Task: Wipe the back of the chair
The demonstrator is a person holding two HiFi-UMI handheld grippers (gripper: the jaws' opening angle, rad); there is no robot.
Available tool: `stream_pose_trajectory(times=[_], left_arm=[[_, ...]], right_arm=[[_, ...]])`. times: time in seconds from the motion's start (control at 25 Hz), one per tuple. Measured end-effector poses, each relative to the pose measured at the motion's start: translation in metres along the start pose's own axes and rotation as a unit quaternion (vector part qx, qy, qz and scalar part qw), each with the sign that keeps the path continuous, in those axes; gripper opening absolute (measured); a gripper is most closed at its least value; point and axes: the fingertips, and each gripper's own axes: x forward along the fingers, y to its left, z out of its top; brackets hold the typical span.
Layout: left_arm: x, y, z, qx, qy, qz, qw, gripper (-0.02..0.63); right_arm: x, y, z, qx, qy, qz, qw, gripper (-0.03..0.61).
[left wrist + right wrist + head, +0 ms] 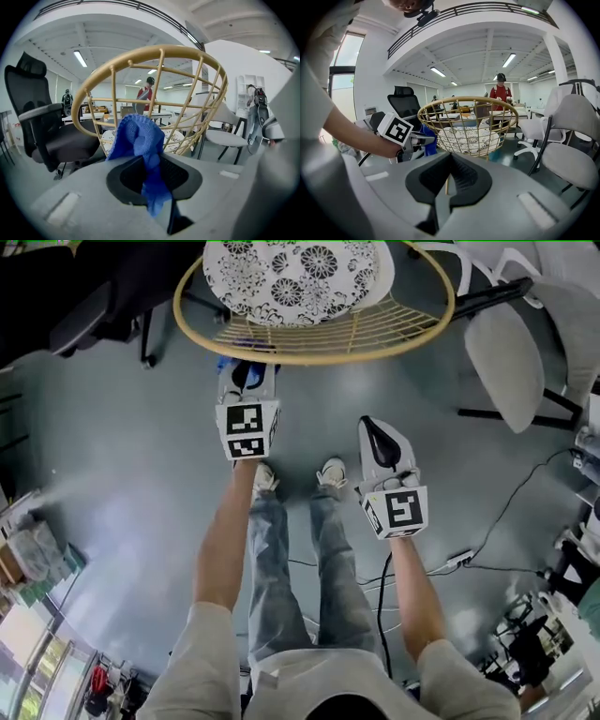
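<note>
The rattan chair's hooped back curves across the top of the head view, with a white patterned cushion on the seat beyond it. My left gripper is shut on a blue cloth just below the rim. In the left gripper view the blue cloth bulges up out of the left gripper, close in front of the chair back's spindles. My right gripper hangs lower and to the right, shut and empty. From the right gripper the chair back stands a little way off.
A black office chair stands at the left of the rattan chair, and grey-white chairs stand at the right. Cables and a power strip lie on the floor at the right. A person in red stands far behind.
</note>
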Motion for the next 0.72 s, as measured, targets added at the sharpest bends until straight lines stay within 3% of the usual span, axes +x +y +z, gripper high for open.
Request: stream_pose_trajectory(times=[0.16, 0.32, 0.48, 0.72], left_arm=[[0.008, -0.029, 0.002, 0.023, -0.003, -0.026, 0.9994, 0.078], [0.015, -0.048, 0.005, 0.003, -0.002, -0.03, 0.9996, 0.078], [0.023, -0.079, 0.012, 0.031, -0.003, -0.057, 0.9979, 0.078], [0.024, -0.081, 0.009, 0.024, 0.0, -0.06, 0.9979, 0.077]], right_arm=[[-0.008, -0.009, -0.002, -0.001, -0.002, -0.007, 1.0, 0.0], [-0.015, -0.016, -0.003, 0.001, -0.003, -0.01, 1.0, 0.0], [-0.019, -0.025, -0.006, 0.003, -0.001, -0.015, 1.0, 0.0], [-0.023, -0.029, -0.01, 0.003, 0.003, -0.016, 1.0, 0.0]])
